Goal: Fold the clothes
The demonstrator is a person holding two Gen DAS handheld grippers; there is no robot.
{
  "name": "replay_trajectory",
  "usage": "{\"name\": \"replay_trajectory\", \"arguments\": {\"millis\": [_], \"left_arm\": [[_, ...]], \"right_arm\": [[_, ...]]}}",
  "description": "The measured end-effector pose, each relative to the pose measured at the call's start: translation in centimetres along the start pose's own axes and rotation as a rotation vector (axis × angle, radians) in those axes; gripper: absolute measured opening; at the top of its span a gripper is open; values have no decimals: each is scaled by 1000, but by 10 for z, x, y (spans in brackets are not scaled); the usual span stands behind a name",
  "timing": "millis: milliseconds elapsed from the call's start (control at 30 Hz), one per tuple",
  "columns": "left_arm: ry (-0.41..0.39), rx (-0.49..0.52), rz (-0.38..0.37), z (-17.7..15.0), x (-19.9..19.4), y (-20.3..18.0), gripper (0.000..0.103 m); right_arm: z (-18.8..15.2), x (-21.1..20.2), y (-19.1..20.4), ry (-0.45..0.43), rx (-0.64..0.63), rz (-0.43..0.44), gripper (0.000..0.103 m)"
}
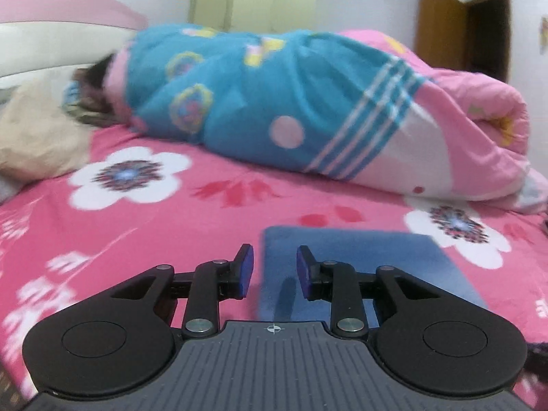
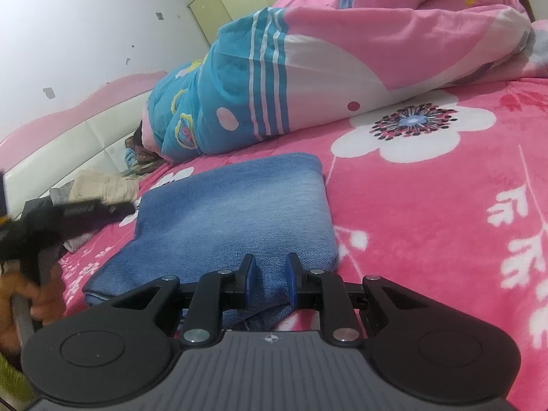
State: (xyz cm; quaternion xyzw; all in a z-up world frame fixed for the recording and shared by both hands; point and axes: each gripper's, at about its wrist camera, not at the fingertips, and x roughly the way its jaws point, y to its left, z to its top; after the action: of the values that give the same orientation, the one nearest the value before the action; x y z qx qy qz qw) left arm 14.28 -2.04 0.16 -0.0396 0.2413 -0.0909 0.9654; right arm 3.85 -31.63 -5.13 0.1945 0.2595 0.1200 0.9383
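A: We had the folded denim garment lying flat on the pink flowered bedsheet, near the bed's front edge, with the rolled quilt well apart from it toward the far side.

B: And our right gripper sat at the garment's near edge. Its fingers were spread only a little, with a ridge of denim rising between the blue pads. Whether they actually pinched that ridge we could not tell — the cloth filled the gap, but contact was hidden.

A: Our left gripper was plainly parted and held nothing. In its own view it hovered over the garment's left near corner, denim showing through the gap.

B: So, by our reading, the fold was mostly made and we were tidying or starting one more fold from the near edge.

A: To do that well, we judged the right pads should take all the layers at that edge, not just the top one — denim is stiff, and a thin bite would slip.

B: We also thought the left should come down on the opposite near corner, so both corners could rise level. A lone pull from the right would likely drag the stack askew across the sheet.

A: A beige cloth lay by the headboard, clear of our work.
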Motion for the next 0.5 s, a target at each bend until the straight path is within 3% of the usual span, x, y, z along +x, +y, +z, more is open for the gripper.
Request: {"name": "replay_trajectory", "arguments": {"millis": [200, 300, 500], "left_arm": [[105, -40, -29, 0, 45, 10, 29], [117, -91, -32, 0, 44, 25, 30], [113, -193, 37, 8, 33, 55, 27]], "right_arm": [[0, 0, 1, -1, -3, -1, 20], [0, 0, 1, -2, -2, 1, 20], [0, 0, -1, -6, 2, 4, 20]]}}
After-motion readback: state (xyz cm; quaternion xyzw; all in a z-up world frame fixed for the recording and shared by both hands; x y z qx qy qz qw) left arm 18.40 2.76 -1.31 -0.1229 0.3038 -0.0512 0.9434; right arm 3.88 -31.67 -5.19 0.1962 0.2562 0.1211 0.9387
